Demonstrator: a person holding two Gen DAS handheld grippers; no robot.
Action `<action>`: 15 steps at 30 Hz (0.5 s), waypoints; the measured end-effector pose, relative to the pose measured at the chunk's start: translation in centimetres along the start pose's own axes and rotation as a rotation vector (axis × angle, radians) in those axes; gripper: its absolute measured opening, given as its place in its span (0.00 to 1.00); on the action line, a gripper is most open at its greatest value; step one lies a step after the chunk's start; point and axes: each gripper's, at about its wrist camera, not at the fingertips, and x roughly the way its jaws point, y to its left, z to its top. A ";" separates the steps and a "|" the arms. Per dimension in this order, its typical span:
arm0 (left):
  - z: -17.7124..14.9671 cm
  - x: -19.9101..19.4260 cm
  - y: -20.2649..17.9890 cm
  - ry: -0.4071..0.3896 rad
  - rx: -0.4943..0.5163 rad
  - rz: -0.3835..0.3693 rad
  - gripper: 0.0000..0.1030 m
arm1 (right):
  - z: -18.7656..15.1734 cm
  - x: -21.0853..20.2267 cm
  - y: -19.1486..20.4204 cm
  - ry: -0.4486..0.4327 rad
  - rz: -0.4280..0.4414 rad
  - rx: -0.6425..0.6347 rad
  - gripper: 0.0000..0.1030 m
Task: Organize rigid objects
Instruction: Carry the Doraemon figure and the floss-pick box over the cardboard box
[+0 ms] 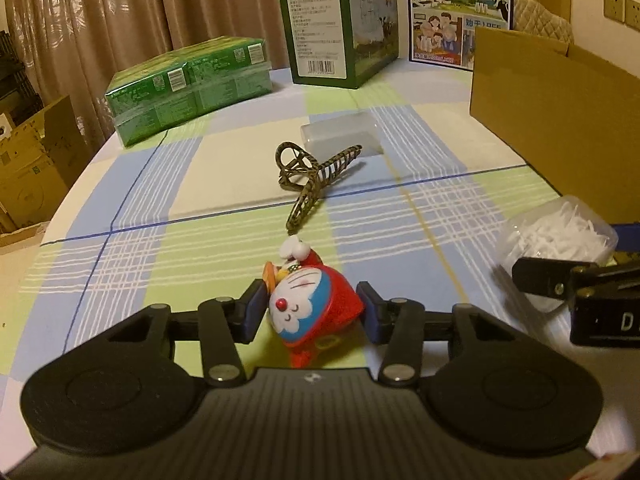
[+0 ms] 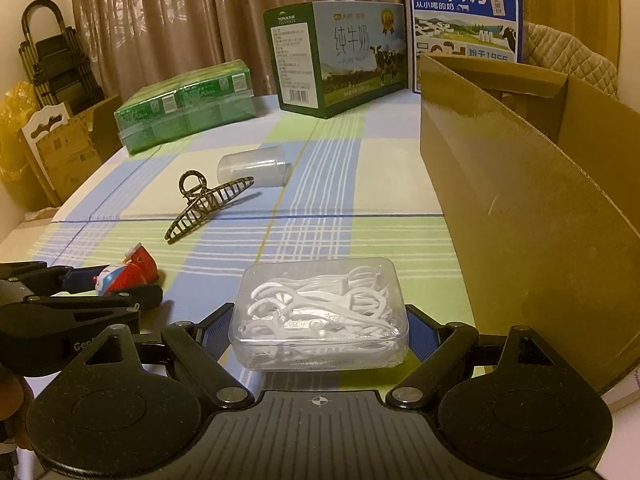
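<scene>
The left gripper (image 1: pixel 312 312) has its fingers (image 1: pixel 254 312) closed against the sides of a small red and blue toy figure (image 1: pixel 310 312), which lies tilted on the near part of the table (image 1: pixel 140 248). The right gripper (image 2: pixel 318 330) straddles a clear box of white floss picks (image 2: pixel 320 316); its fingers (image 2: pixel 216 330) stand at the box's two ends, but whether they press on it I cannot tell. An open cardboard box (image 2: pixel 520 200) stands just to the right, probably the destination. Farther off lie a bronze hair claw (image 2: pixel 208 204) and a clear cup (image 2: pixel 252 168) on its side.

The toy is rounded and slick, gripped off-centre, so it could pivot or squirt out when lifted. The floss box's smooth walls may slip if the hold is loose. The two grippers sit near each other and might collide when both swing right.
</scene>
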 end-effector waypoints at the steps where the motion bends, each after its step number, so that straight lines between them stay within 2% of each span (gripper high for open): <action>1: 0.0 -0.1 0.1 0.002 -0.004 0.000 0.42 | 0.0 0.0 0.0 0.000 0.000 -0.002 0.81; 15: 0.2 -2.7 0.2 -0.024 -0.042 -0.048 0.39 | 1.4 -2.1 0.8 -0.039 0.006 -0.045 0.81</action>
